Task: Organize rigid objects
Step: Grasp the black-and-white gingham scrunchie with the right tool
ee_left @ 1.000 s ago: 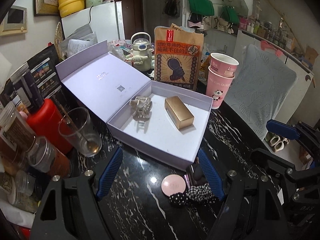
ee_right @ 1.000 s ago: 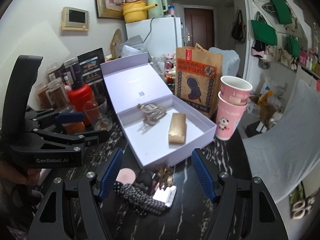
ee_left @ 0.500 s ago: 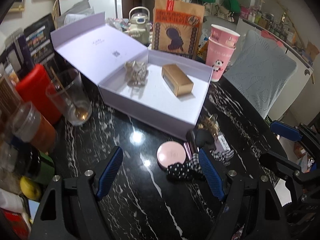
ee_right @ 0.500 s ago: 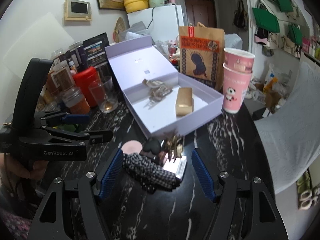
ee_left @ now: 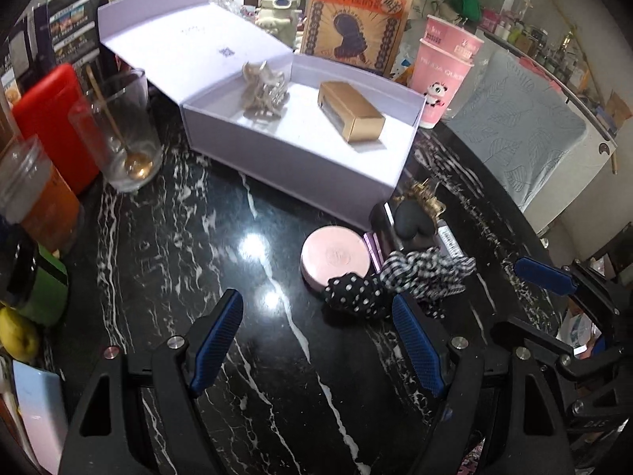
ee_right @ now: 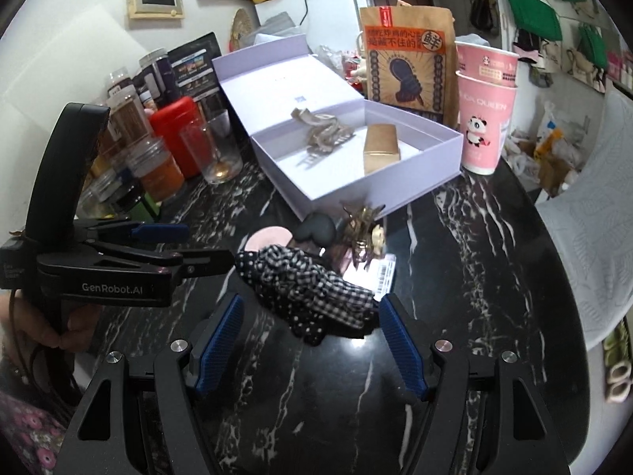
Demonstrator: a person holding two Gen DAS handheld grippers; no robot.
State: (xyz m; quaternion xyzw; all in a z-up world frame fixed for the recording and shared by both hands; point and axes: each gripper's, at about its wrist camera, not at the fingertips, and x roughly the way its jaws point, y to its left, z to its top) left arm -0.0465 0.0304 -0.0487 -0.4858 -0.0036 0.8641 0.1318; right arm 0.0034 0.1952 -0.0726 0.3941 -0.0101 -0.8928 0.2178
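You're hovering both grippers, left [ee_left: 316,340] and right [ee_right: 308,340], fingers wide, empty. Compact [ee_left: 336,255] stiff, slick: taking by rim.

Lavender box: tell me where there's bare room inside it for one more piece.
The lavender box has bare floor along its near wall, in front of the silver hair claw and the gold case, plus a narrow strip between them. The far side is taken by both.

Pink compact [ee_left: 336,256] partly under scrunchie [ee_left: 399,279]; yellow fruit [ee_left: 16,336] cut off at frame edge.
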